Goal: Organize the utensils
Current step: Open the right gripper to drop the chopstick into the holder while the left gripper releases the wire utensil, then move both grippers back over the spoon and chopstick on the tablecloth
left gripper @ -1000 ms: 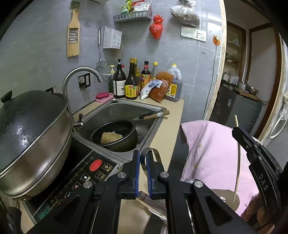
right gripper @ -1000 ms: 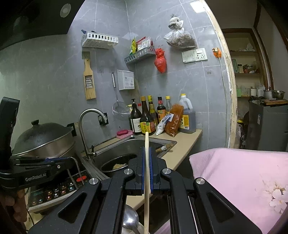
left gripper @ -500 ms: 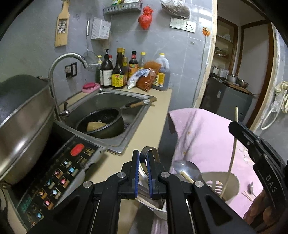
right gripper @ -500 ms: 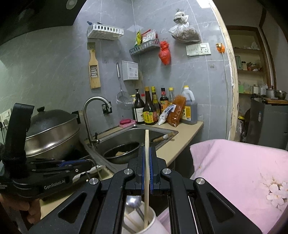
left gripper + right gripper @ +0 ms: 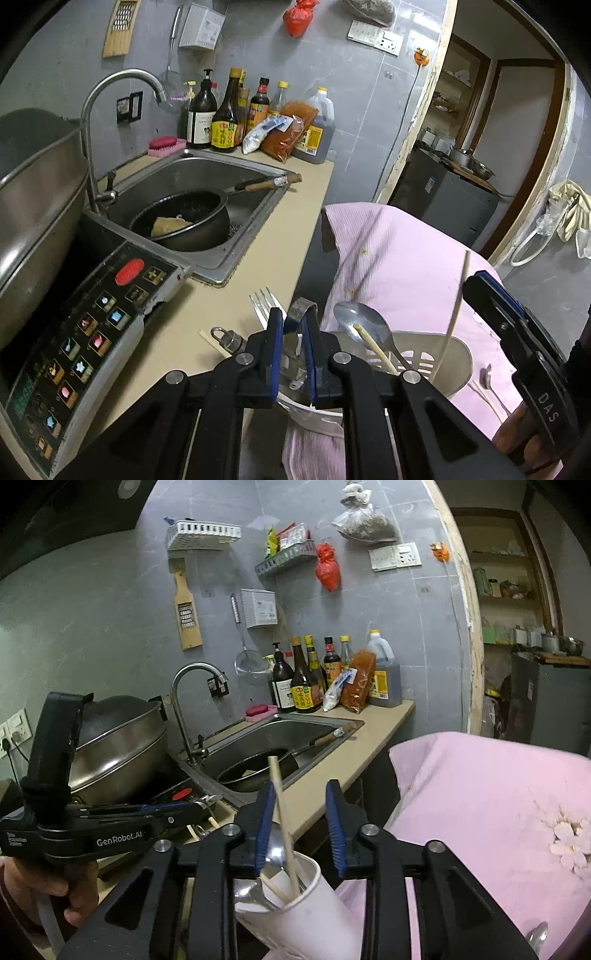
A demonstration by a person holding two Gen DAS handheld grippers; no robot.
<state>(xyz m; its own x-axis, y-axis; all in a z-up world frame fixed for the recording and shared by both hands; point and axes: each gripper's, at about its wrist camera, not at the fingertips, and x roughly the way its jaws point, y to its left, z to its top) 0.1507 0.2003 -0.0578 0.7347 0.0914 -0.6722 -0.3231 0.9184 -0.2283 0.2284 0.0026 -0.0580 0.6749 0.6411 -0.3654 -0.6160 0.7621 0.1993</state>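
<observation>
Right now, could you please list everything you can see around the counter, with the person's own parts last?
white perforated plastic utensil holder: one, white, on the pink cloth
wooden chopsticks: two, pale, standing in the holder
steel spoon: at least one, silver, in the holder
steel fork: one, silver, on the beige counter
padlock: one, silver, beside the fork
black pan: one, in the steel sink
sauce bottles: several, dark, behind the sink
left gripper: black, shut on a metal loop-handled utensil
right gripper: black, jaws just opened, one chopstick loose between them
</observation>
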